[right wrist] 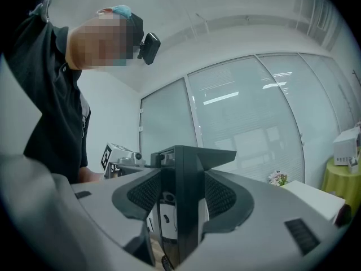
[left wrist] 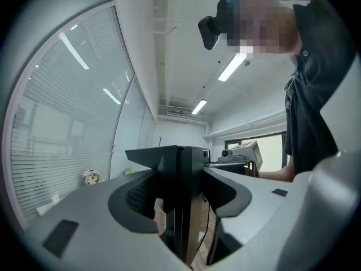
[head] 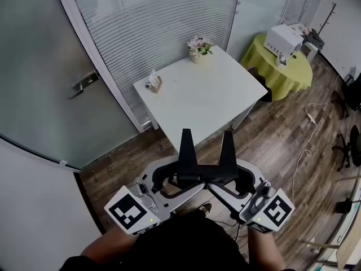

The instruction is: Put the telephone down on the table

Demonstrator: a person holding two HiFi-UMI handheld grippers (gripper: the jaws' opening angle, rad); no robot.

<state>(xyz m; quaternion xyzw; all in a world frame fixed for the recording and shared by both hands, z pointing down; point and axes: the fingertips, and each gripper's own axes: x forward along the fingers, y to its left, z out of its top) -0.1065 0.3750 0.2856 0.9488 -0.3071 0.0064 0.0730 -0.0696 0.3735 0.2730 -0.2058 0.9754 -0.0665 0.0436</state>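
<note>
At seven o'clock in the head view, the person is holding the grey-bodied, black-jawed left gripper (head: 187,161) close to the body. It is pointing level, with its jaws standing released and nothing between them. Ahead at twelve o'clock, the white square table (head: 214,103) is bearing only a small pot of pink and white flowers (head: 198,48) at its far corner and a small wooden holder (head: 154,83) near its eleven o'clock corner. At two o'clock, a round table under a yellow-green cloth (head: 293,78) is carrying a white box-shaped machine (head: 284,40), which is too small to identify. At five o'clock, the matching right gripper (head: 227,161) is likewise sitting level, its jaws released and empty. The telephone is showing in no view, so its place, its heading and its long axis cannot be told. Going by the task alone, it is probably going to handle as a stiff, smooth plastic thing, fairly light and somewhat slippery. A handset may be sliding loose and a cord may be dragging. The safest hold is likely across the narrow middle of the handset or body, with the long axis kept level while it is being lowered onto the bare part of the white tabletop.
</note>
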